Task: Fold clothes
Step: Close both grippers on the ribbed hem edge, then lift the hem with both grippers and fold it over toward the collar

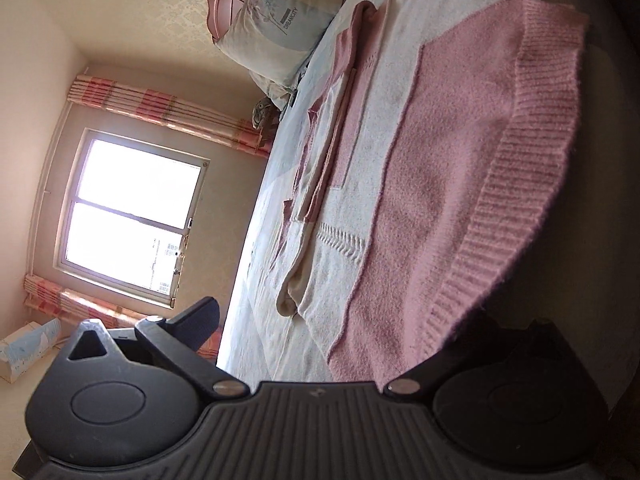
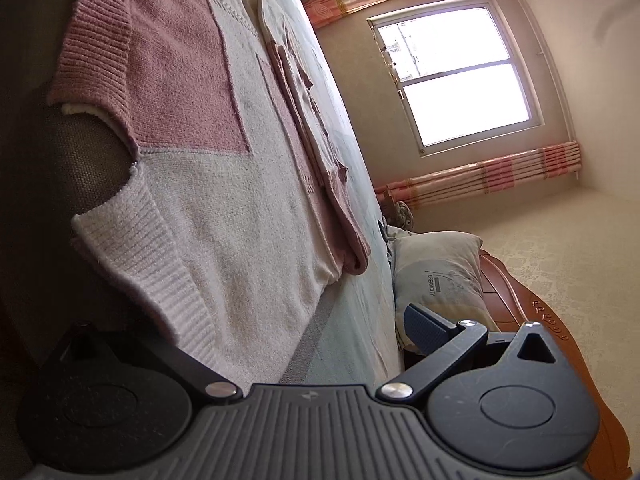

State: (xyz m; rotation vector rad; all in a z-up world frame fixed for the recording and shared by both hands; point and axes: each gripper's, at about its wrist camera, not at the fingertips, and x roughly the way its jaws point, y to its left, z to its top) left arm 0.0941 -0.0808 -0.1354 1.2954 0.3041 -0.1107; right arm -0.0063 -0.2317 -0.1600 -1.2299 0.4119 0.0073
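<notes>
Because both tongs, left tongs point(image 1: 344, 344) and right tongs point(image 2: 288, 344), stand spread wide at the ribbed hem of the pink-and-cream sweater point(image 1: 460, 184) on the bed point(image 1: 256, 264), closing may pinch only one layer, dragging the folded sleeves askew.

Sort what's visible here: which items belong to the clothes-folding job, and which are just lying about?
Part of the job:
- pink and white sweater, spread on the bed, hem over the edge
- left gripper, open at the pink hem
- right gripper, open at the white hem

Just lying about:
- pillow
- bed sheet
- tissue box
- window
</notes>
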